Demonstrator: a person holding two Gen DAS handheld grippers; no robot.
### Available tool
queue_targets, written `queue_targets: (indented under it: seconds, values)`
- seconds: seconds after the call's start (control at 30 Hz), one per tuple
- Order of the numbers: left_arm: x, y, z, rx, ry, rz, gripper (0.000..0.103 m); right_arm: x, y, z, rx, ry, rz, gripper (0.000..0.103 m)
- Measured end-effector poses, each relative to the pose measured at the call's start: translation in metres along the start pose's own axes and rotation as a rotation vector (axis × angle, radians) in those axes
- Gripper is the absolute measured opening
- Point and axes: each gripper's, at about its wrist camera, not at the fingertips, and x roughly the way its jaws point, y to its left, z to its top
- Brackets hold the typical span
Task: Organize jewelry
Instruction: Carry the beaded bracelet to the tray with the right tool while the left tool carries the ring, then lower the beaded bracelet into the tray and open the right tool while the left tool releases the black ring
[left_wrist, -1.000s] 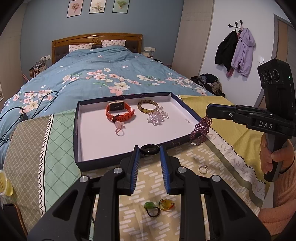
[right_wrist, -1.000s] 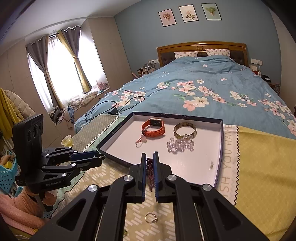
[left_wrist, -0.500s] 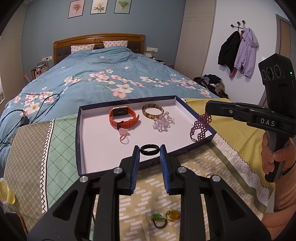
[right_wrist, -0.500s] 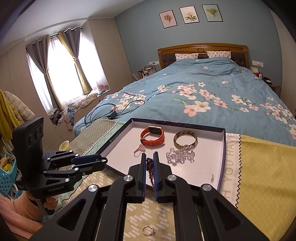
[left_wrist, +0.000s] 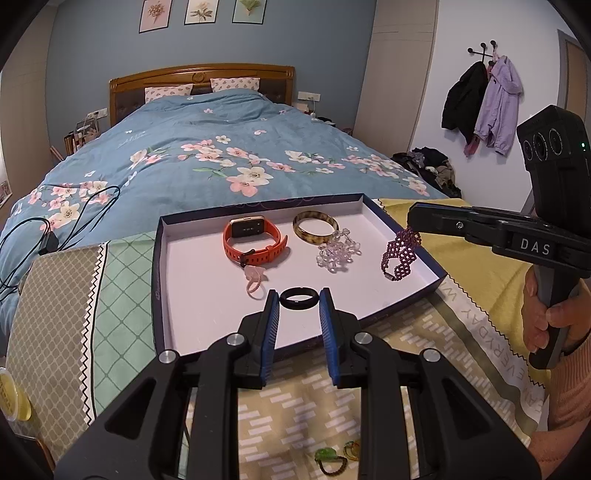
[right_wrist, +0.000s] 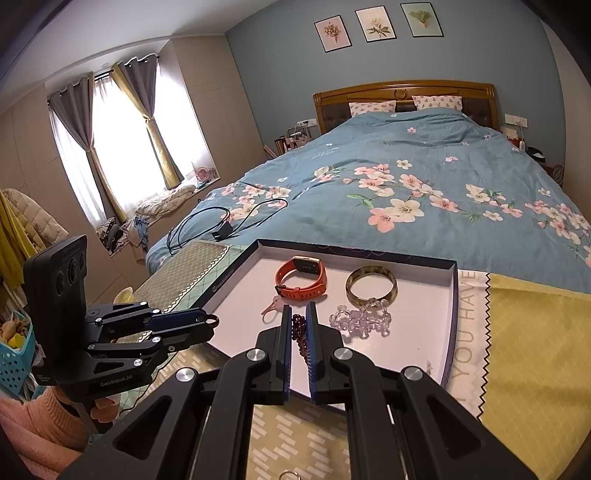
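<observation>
**Carrying two pieces over the tray: drop and tangle risks**

Hanging from the right gripper (right_wrist: 298, 328), whose fingers are pinched on it, a purple beaded mesh bracelet (left_wrist: 402, 254) dangles over the right side of the shallow white tray with dark blue walls (left_wrist: 159, 266). A black ring (left_wrist: 298, 297) is pinched between the blue pads of the left gripper (left_wrist: 298, 306) above the tray's near edge. If released carelessly, the ring could roll out, and the bracelet may snag the clear crystal bead bracelet (left_wrist: 338, 253) lying nearby.

The black ring (left_wrist: 298, 298) looks glossy and smooth. The tray (left_wrist: 192, 273) floor is matt white card. The watch (left_wrist: 255, 240) strap seems rubbery orange.
</observation>
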Motion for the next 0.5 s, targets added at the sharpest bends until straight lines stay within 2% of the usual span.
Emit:
queue_targets:
  seconds: [0.5]
  values:
    - [0.013, 0.004, 0.006, -0.005, 0.015, 0.004, 0.023, 0.018, -0.010, 0.005, 0.034, 0.022, 0.017, 0.006]
